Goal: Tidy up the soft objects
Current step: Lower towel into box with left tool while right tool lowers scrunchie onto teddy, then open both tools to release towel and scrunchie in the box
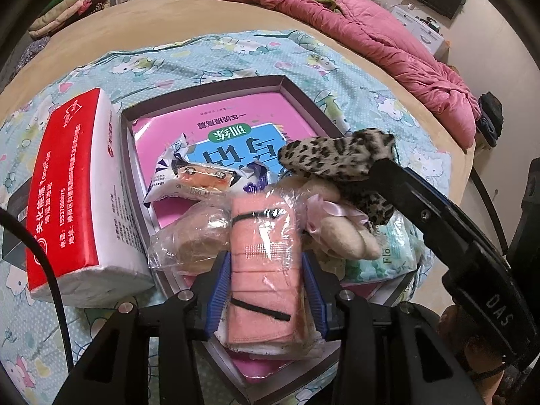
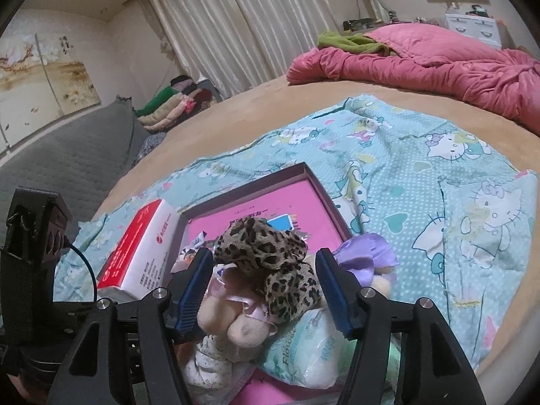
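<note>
A pink cloth pack (image 1: 263, 246) wrapped in clear plastic lies over the near corner of a shallow dark-rimmed box (image 1: 287, 81). My left gripper (image 1: 266, 270) is shut on it, with a blue pad pressed against each side. A leopard-print cloth (image 2: 266, 243) rests on a cream plush toy (image 2: 236, 324) inside the box. My right gripper (image 2: 264, 253) stands open around the cloth, and neither pad touches it. In the left wrist view one black finger (image 1: 405, 185) of the right gripper reaches over the leopard-print cloth (image 1: 337, 155).
The box holds a pink book (image 1: 219, 125), a snack packet (image 1: 189, 175), a bagged bun (image 1: 192, 239) and a green-white tissue pack (image 2: 303, 347). A red-and-white tissue pack (image 1: 77, 185) lies left of the box on a cartoon-print sheet (image 2: 422, 175). A pink quilt (image 2: 438, 64) lies beyond.
</note>
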